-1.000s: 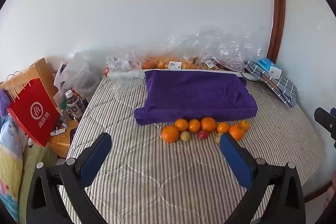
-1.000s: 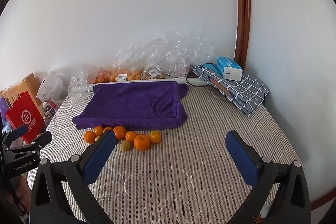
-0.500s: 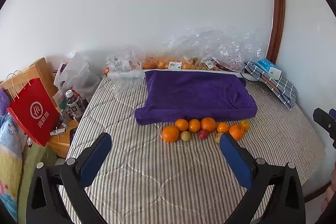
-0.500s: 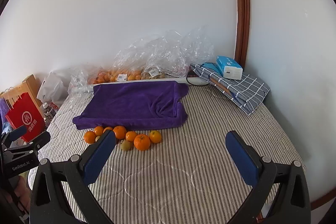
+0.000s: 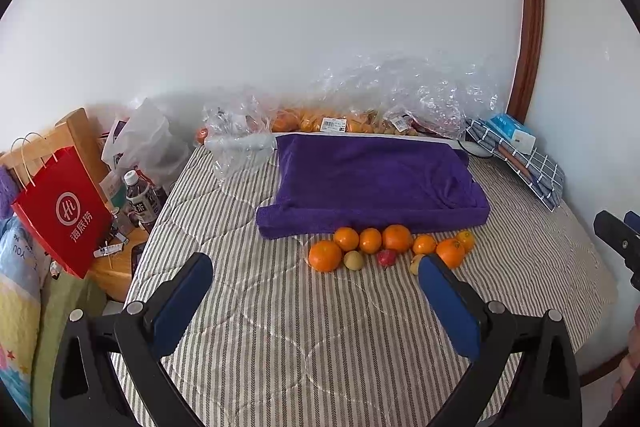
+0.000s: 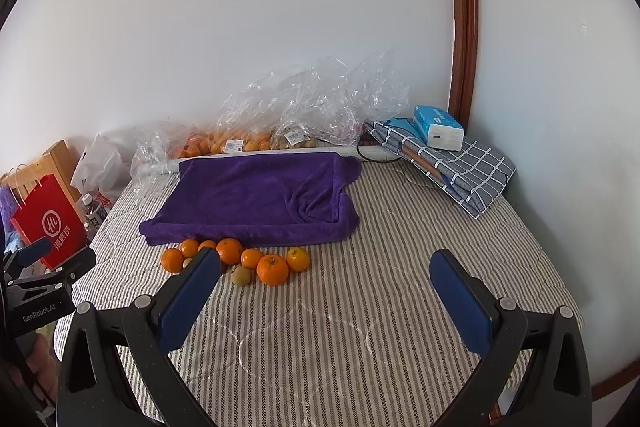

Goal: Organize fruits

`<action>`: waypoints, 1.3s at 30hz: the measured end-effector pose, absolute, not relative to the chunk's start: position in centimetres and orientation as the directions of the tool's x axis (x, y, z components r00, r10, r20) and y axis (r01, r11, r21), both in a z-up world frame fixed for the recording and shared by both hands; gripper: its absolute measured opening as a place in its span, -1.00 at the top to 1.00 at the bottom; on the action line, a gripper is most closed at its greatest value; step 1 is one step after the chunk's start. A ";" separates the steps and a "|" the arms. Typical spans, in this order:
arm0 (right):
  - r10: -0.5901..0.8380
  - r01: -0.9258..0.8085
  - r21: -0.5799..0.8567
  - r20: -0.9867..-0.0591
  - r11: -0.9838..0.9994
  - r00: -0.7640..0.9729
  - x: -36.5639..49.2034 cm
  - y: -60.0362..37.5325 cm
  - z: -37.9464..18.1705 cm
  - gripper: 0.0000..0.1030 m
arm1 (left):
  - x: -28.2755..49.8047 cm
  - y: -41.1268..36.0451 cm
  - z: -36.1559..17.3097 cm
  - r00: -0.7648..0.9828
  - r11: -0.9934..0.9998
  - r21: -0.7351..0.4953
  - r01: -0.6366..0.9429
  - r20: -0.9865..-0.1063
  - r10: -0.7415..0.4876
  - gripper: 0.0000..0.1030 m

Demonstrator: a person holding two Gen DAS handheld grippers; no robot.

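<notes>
Both tongs spread wide and empty: left tongs [image 5: 316, 281] above the near part of the bed [image 5: 304, 339], right tongs [image 6: 326, 275] likewise, more to the right. Held high and back, probably for a full look at the scene before choosing a first fruit. No contact with anything yet.

Loose fruits [image 5: 390, 247] gathered in a short row on the striped bed, just beside the near edge of the purple towel [image 5: 372, 183], some touching each other. Mostly oranges; a large orange [image 5: 325, 255] at the left end, a small pale round fruit [image 5: 353, 260] and a small red fruit [image 5: 386, 257] just in front of the row. Probably laid there for sorting, with the flat towel as a likely place for arranging, though not certain. More fruit in clear plastic bags [image 5: 360, 115] along the far wall, behind the towel.

Wide open room on the near bed in front of the row, good for a low approach from the near side. Also free bed to the right of the towel, up to the folded checked cloth [image 6: 460, 167] with a blue box [image 6: 438, 127] on top in the far right corner. Left edge of the bed close to a red paper bag [image 5: 64, 211] and bottles [image 5: 140, 199]; care needed there, since round fruit on a soft quilt rolls easily toward an edge. Tight spacing in the row: a risk of pushing neighbours when closing on one.
</notes>
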State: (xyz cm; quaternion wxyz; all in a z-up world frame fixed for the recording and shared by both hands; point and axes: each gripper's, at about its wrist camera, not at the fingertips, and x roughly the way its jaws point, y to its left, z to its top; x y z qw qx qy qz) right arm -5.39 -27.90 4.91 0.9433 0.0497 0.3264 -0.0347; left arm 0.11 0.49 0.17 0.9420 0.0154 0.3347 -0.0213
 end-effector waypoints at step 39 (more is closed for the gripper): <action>-0.031 0.094 0.070 -0.618 0.993 0.786 -5.4 -27.3 4.7 -0.99 | 0.5 0.8 0.6 0.781 0.999 0.013 0.040 -0.624 -0.024 -1.00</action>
